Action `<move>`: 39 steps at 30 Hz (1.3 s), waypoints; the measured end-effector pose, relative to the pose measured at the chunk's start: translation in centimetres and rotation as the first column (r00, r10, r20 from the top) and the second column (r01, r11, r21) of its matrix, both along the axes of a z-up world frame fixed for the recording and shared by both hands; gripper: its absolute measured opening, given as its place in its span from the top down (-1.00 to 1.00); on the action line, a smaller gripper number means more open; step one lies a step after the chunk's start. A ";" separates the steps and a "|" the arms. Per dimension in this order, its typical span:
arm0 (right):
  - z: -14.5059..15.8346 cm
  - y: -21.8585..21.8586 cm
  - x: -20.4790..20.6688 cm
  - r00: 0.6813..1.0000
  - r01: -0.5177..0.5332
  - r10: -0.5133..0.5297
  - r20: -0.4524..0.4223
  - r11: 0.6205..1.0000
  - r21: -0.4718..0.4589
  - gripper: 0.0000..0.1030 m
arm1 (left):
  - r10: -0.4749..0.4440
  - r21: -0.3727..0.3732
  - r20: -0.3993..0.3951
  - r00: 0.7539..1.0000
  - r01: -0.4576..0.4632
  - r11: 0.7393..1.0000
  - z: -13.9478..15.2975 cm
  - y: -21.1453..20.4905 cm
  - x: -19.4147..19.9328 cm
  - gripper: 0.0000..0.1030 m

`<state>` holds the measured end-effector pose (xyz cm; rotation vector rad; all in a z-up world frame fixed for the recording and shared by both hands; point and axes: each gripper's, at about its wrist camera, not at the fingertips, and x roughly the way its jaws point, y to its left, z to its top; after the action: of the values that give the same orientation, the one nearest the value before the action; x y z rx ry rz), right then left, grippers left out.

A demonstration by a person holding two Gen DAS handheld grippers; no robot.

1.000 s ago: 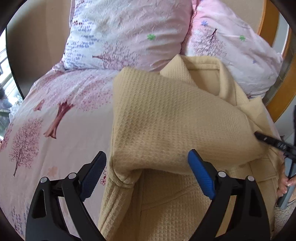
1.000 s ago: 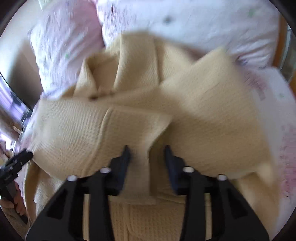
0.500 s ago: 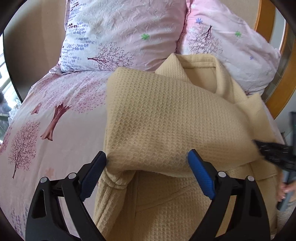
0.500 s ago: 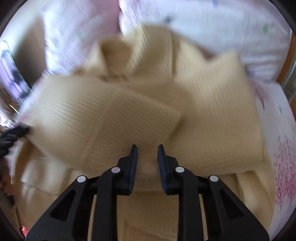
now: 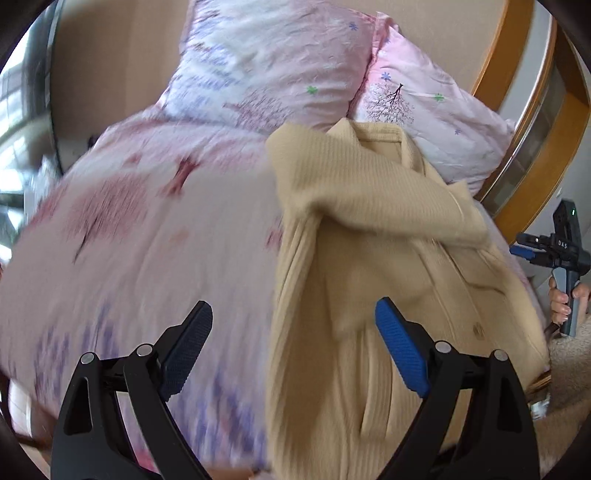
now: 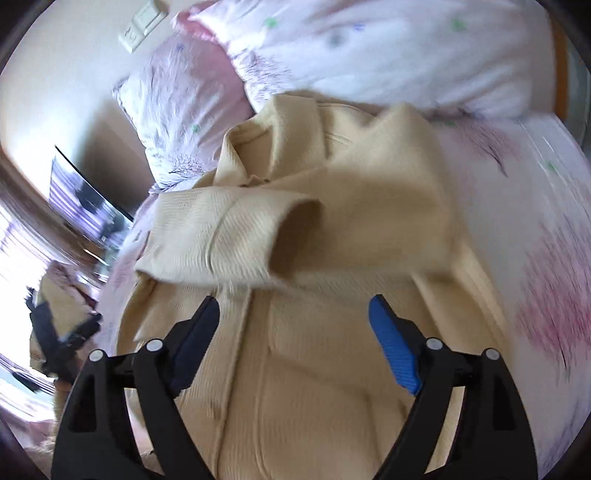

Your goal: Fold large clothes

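Note:
A pale yellow waffle-weave robe point(image 5: 369, 206) lies front up on the bed, collar toward the pillows. Both sleeves are folded across its chest, and the cuffed sleeve point(image 6: 221, 236) lies on top. My left gripper point(image 5: 291, 306) is open over the robe's left edge, lower down the garment, with nothing between its pads. My right gripper point(image 6: 293, 301) hovers above the robe's middle just below the folded sleeves; its jaws are opening and no cloth is between them. Each gripper shows in the other's view: the right gripper point(image 5: 554, 251) in a hand, the left gripper point(image 6: 55, 339) blurred.
A pink duvet point(image 5: 147, 229) with tree prints covers the bed on both sides of the robe. Two matching pillows point(image 5: 280, 66) lean at the head. A wooden frame point(image 5: 535, 177) curves past the bed's right side. A wall switch point(image 6: 144, 26) sits above the pillows.
My right jaws, narrow around sleeve fabric before, now stand wide and have drawn back and up. My left gripper has pulled back and leftward, so the folded sleeve lies farther away.

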<state>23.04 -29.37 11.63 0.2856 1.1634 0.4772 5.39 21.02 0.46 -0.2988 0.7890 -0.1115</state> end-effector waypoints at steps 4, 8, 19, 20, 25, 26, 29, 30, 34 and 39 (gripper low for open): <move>0.1 -5.4 -5.3 0.999 0.049 -0.050 -0.006 0.994 -0.094 -0.64 | 0.004 -0.118 -0.028 1.000 -0.007 0.993 -2.5 1.1 -4.9 -0.74; -1.6 -9.9 -8.5 0.990 0.124 -0.131 -0.054 0.986 -0.108 -0.64 | 0.004 -0.180 -0.030 1.000 -0.009 0.984 -4.6 1.3 -8.8 -0.74; -6.0 -13.5 -13.1 0.964 0.174 -0.165 -0.208 0.984 0.025 -0.64 | -0.056 -0.318 -0.037 0.998 0.041 0.947 -8.9 0.0 -10.0 -0.72; -6.4 -13.2 -13.1 0.964 0.163 -0.155 -0.215 0.986 0.022 -0.64 | -0.062 -0.322 -0.040 0.997 0.046 0.946 -9.1 -0.2 -9.8 -0.69; -6.7 -12.7 -13.5 0.969 0.135 -0.124 -0.214 0.990 0.040 -0.45 | -0.084 -0.368 -0.053 0.995 0.059 0.928 -10.4 -1.0 -9.0 -0.53; -6.8 -12.5 -13.7 0.969 0.125 -0.109 -0.222 0.990 0.059 -0.38 | -0.088 -0.377 -0.055 0.995 0.061 0.924 -10.6 -1.1 -8.9 -0.49; -7.0 -12.1 -14.0 0.968 0.117 -0.092 -0.232 0.989 0.095 -0.26 | -0.106 -0.419 -0.051 0.993 0.075 0.905 -11.1 -1.3 -8.6 -0.34; -7.0 -12.1 -14.1 0.968 0.114 -0.087 -0.234 0.988 0.105 -0.24 | -0.111 -0.436 -0.048 0.993 0.079 0.896 -11.3 -1.3 -8.6 -0.30; -7.5 -12.3 -14.6 0.963 0.111 -0.061 -0.264 0.978 0.179 -0.11 | -0.117 -0.475 -0.054 0.992 0.077 0.877 -12.0 -1.3 -8.5 -0.29; -8.7 -11.0 -15.0 0.950 0.083 -0.027 -0.311 0.982 0.169 0.21 | -0.133 -0.483 -0.070 0.989 0.083 0.872 -12.6 -2.2 -8.5 -0.21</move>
<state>8.02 -40.33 2.91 0.5643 1.4140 0.5015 -3.06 18.85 -12.13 -0.7369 0.8736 -0.4053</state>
